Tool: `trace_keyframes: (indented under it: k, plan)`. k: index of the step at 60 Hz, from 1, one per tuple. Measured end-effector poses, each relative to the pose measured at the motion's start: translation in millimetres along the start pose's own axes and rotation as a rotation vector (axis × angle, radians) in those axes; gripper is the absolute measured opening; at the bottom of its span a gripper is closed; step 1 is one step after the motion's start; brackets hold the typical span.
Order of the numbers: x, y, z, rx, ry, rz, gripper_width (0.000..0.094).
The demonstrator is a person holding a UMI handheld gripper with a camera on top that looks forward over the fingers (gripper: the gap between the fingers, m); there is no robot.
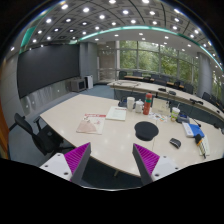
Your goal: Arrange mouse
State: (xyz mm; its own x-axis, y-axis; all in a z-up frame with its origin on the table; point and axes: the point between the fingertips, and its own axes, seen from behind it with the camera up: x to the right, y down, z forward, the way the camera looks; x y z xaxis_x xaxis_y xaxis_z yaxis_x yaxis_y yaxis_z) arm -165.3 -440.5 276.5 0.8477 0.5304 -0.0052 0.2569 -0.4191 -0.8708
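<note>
Jaws wide open, empty; our gripper (pixel 111 162) faces a distant mouse (pixel 176 143), likely light, rigid: grip its sides.

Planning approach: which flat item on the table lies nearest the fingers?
The round black mouse pad, just beyond the open gripper; the pink paper and white sheet lie farther.

The mouse (pixel 175 143) is a small dark shape lying flat on the pale counter (pixel 100 140), too small to show detail. It lies just beside a round black mouse pad (pixel 147 131), not on it, well beyond the tool's fingertips.
</note>
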Motion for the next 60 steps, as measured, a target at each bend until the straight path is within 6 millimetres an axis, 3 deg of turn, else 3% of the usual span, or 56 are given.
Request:
trace_keyframes:
  k: [6,7,10,17,26,33,40,50,60]
  plan:
    - [18.2,14.4,-1.3,-0.027,0.036,0.028,0.0857]
    - [40.4,23.4,11.8,-0.029,0.041,0.031,0.0856]
    - [60.6,36.9,16.1,-0.049,0.068,0.044,0.0856]
    - [128.8,79.6,34.5,-0.097,0.148,0.077,0.0857]
    - [240.7,128.1,64.9,-0.136,0.296,0.089,0.0856]
    - [324.6,139.3,101.1,-0.128,0.384,0.087,0.0858]
    - [389.9,138.6,147.7,-0.106,0.424,0.090,0.0858]
    - [453.6,145.2,208.5,-0.118,0.447,0.104,0.0857]
    - [486.6,162.4,250.8,-0.169,0.436,0.144,0.0858]
